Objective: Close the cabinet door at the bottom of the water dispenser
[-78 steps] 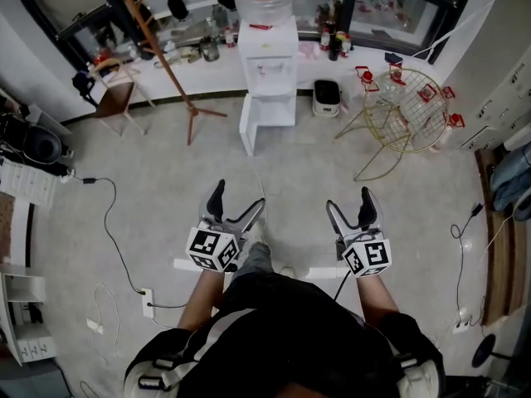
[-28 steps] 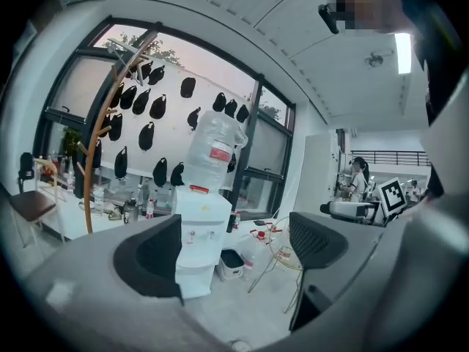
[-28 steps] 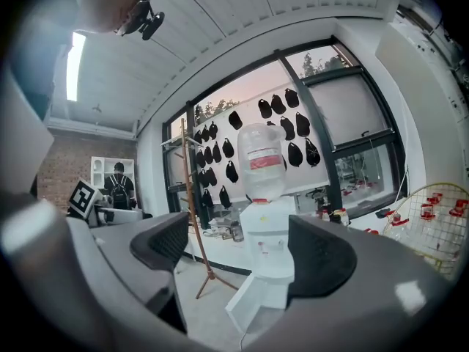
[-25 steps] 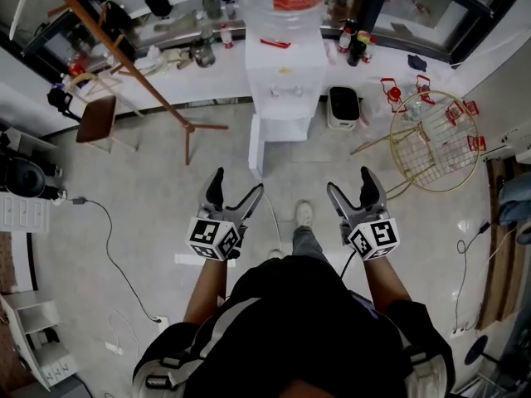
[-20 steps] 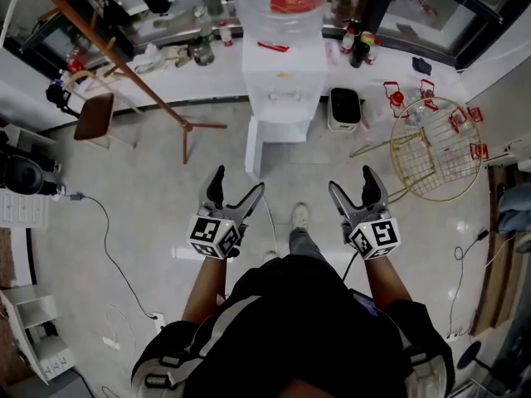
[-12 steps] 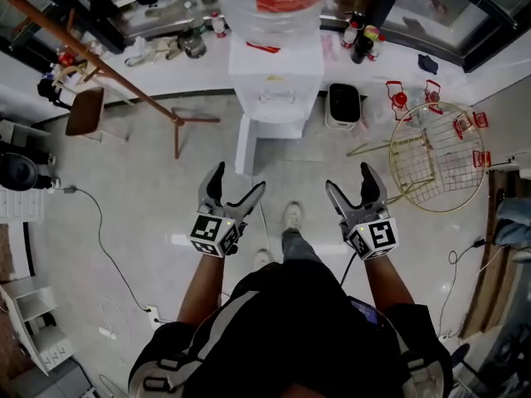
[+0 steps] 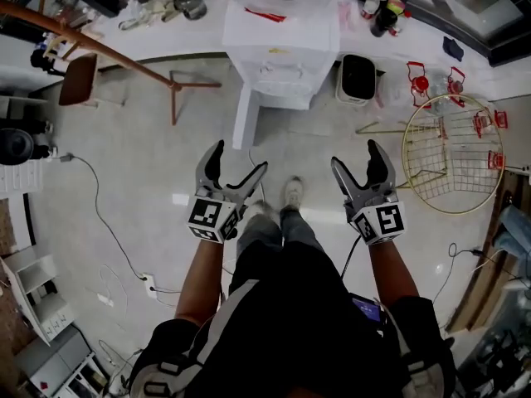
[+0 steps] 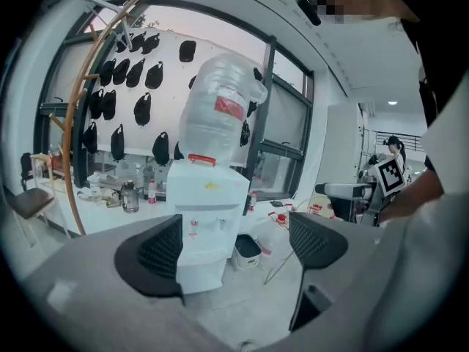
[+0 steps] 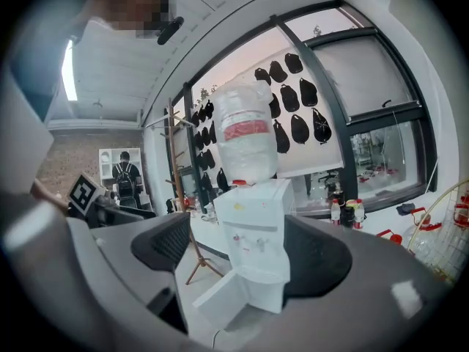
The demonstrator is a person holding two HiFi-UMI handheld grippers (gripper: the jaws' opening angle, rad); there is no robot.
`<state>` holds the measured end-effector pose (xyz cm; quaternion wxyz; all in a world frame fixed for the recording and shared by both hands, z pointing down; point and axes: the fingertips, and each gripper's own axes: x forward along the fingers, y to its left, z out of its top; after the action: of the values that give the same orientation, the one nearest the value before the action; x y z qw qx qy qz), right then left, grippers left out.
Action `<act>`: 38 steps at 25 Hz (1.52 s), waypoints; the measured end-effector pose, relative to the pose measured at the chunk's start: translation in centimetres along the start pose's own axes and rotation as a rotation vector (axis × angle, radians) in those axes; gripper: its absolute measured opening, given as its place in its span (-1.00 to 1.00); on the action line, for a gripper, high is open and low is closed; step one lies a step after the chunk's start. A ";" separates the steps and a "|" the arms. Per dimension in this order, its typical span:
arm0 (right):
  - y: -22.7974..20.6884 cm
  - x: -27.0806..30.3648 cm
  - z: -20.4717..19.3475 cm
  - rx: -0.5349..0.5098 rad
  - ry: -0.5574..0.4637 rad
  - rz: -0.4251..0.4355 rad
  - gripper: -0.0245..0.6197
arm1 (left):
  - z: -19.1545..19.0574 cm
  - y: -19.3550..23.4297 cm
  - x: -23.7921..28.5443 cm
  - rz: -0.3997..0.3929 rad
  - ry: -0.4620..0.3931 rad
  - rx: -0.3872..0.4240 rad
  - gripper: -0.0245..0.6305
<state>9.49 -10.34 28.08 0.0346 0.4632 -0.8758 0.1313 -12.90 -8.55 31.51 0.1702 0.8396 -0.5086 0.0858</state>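
The cabinet door (image 7: pixel 241 119) at the foot of the water dispenser (image 7: pixel 282 60) stands swung out to the dispenser's left, just above centre in the head view, and it hangs open the same way it did a few seconds ago. What has changed is my distance. The dispenser sat small and far up the frame then; now it fills the top centre and its bottle is cut off by the upper edge, so I have walked most of the way to it. I judge the approach nearly done and the closing itself not begun, since neither tool touches the door. My left tool (image 7: pixel 236 162) is held out low in front of me, left of centre, its jaws spread wide with nothing between them but the view of the dispenser beyond. My right tool (image 7: pixel 358 160) mirrors it right of centre, jaws equally apart and empty. Both forearms reach forward, roughly parallel, with my shoe (image 7: pixel 292 193) stepping between them. A wooden coat stand (image 7: pixel 124 56) leans in the upper left, and a gold wire basket (image 7: pixel 452 152) sits at the right.
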 end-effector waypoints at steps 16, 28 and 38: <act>-1.5 8.7 -15.9 0.069 0.146 0.011 0.26 | -15.5 8.0 7.3 0.018 0.177 -0.084 0.41; -6.3 10.5 -26.0 0.040 0.220 -0.072 0.10 | -28.8 12.0 10.8 0.000 0.333 -0.145 0.37; -5.9 12.5 -33.4 0.066 0.293 -0.070 0.00 | -37.6 16.5 13.6 0.077 0.452 -0.177 0.38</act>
<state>5.19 -14.80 63.73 0.1516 0.4703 -0.8398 0.2249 -20.05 -12.77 73.92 0.3494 0.7607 -0.4949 0.2330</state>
